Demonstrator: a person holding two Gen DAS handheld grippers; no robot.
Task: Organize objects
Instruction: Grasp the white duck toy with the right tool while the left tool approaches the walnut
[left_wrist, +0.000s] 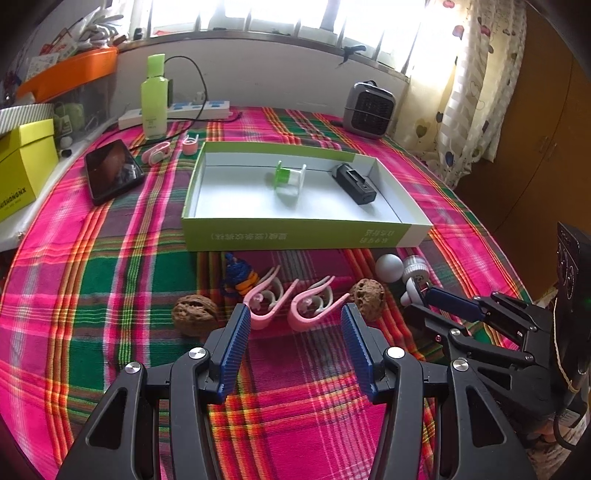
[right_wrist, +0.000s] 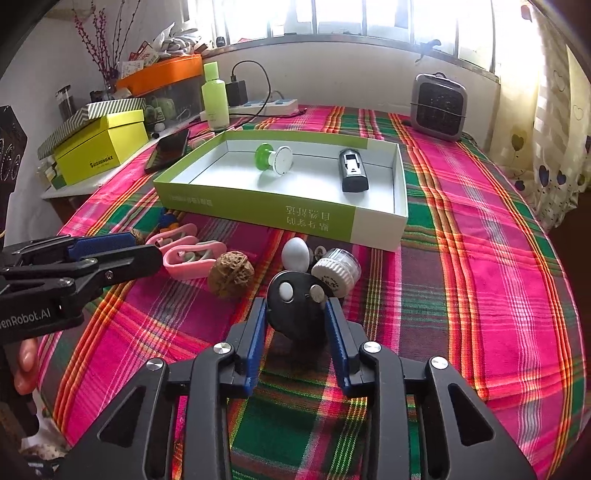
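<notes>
A green-and-white open box (left_wrist: 295, 236) (right_wrist: 280, 212) sits mid-table and holds a green-white spool (left_wrist: 290, 177) (right_wrist: 273, 158) and a black device (left_wrist: 354, 182) (right_wrist: 352, 170). In front of it lie two pink clips (left_wrist: 291, 304) (right_wrist: 184, 254), two walnuts (left_wrist: 194, 314) (left_wrist: 367, 297) (right_wrist: 231, 273), a white ball (left_wrist: 389, 267) (right_wrist: 295, 254), a white cap (right_wrist: 336, 271) and a blue-orange cord bundle (left_wrist: 238, 277). My left gripper (left_wrist: 293, 323) is open, just short of the pink clips. My right gripper (right_wrist: 295, 314) is shut on a black round item with white buttons (right_wrist: 295, 306).
A phone (left_wrist: 112, 170), a green bottle (left_wrist: 154, 98), a power strip (left_wrist: 177, 112), two small pink clips (left_wrist: 171, 149) and a small heater (left_wrist: 369, 109) stand behind the box. A yellow box (left_wrist: 22, 166) and an orange bin (left_wrist: 66, 74) are on the left. A curtain (left_wrist: 472, 92) hangs right.
</notes>
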